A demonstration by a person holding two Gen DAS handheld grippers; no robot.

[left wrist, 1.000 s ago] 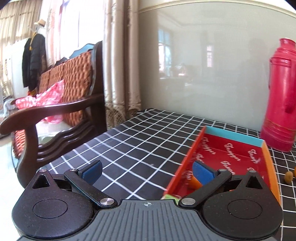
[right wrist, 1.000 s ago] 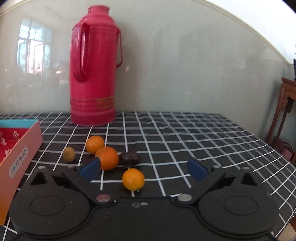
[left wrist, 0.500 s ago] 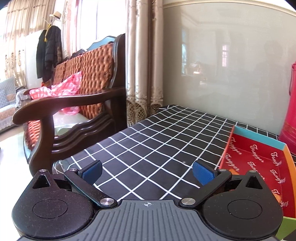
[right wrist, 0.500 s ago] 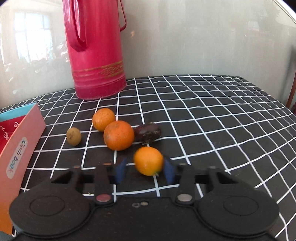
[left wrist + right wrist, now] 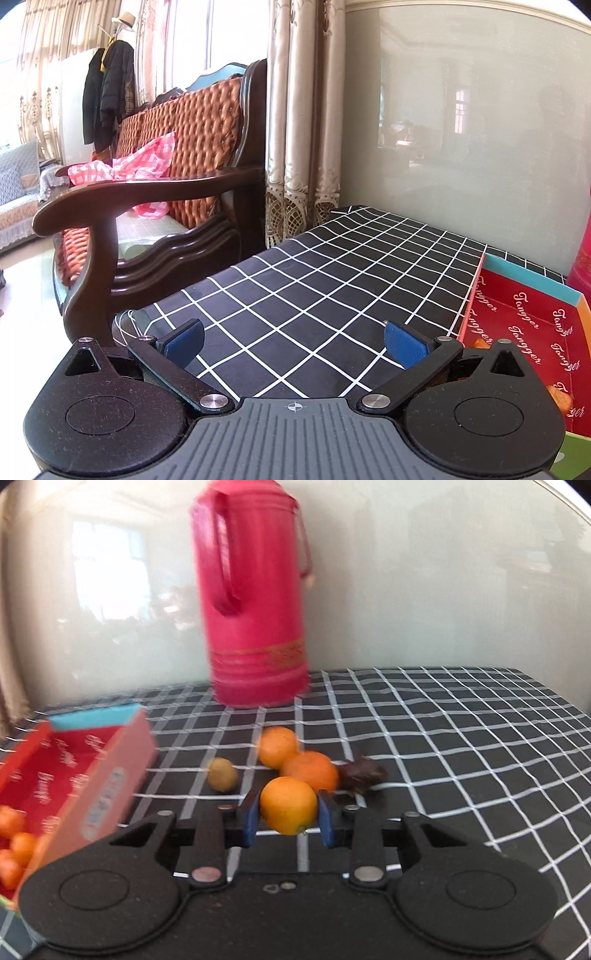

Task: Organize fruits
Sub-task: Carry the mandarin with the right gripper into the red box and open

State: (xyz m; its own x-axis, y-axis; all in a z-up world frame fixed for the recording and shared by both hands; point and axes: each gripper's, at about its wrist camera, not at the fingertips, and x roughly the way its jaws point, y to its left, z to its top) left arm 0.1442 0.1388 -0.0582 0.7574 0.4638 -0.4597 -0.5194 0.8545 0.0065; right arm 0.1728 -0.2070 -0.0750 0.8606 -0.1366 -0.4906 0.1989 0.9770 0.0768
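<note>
A lived-in home sitting room, with a cloth-covered bench against the wall.

Left of the left claw [image 5: 293,341] stands a dark carved wooden armchair [image 5: 155,206] with tufted orange cushions and a pink checked cloth [image 5: 140,166] thrown on it; beyond it, dark coats [image 5: 107,92] and a hat [image 5: 123,18] hang on a stand before curtained windows, and fringed beige drapes [image 5: 303,122] fall beside the bench [image 5: 332,277], which wears a black cloth with white grid lines. Ahead of the right claw [image 5: 289,814], a tall red thermos flask [image 5: 255,598] stands on the bench by the glossy pale wall [image 5: 443,590], which mirrors household windows.
</note>
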